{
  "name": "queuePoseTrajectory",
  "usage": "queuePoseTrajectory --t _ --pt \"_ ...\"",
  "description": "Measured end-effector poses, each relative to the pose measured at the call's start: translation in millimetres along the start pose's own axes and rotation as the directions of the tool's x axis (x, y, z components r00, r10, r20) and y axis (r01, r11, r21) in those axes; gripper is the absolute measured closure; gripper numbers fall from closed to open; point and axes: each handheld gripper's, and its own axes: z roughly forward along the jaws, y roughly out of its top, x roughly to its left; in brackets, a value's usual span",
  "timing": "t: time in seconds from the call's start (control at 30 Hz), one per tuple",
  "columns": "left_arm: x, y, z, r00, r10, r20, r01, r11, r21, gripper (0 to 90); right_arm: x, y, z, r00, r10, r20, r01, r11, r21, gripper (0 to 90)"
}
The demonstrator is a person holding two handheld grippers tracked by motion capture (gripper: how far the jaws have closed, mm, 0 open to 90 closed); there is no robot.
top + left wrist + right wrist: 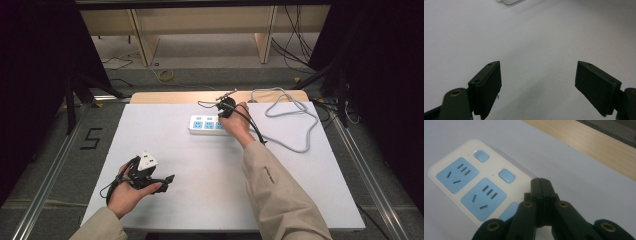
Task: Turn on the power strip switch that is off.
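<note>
— Black jaws of the right gripper (pixel 541 185) are pressed together, empty, tip at a switch button on the power strip (pixel 477 183) mid-table.
— Pressed yet?
— Can't tell; two blue buttons look untouched. Left gripper (pixel 537 85) idles wide open, holding nothing.

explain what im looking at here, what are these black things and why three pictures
A person sits at a white table holding a hand tool in each hand: two-jawed tongs. One camera looks down from above; the other two ride on the tongs and look along their jaws. The left tongs are open with nothing between them, held near the table's front. The right tongs are shut, tips over a white power strip with blue sockets and buttons, third button hidden behind them; nothing is gripped. Its grey cable loops to the right.
</note>
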Motion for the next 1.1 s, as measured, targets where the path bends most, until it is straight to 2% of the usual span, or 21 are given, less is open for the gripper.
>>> queuePoseTrajectory --t 0.87,1.1 --pt "-0.4 0.0 0.0 1.0 0.006 0.004 -0.006 1.0 0.006 20.8 3.3 0.3 0.8 0.9998 0.008 0.018 -0.009 1.0 0.014 90.0" --pt "-0.3 -0.1 -0.3 1.0 0.006 0.001 -0.006 1.0 0.004 21.0 2.1 -0.5 0.7 0.9995 0.03 0.013 -0.03 1.0 0.007 90.0"
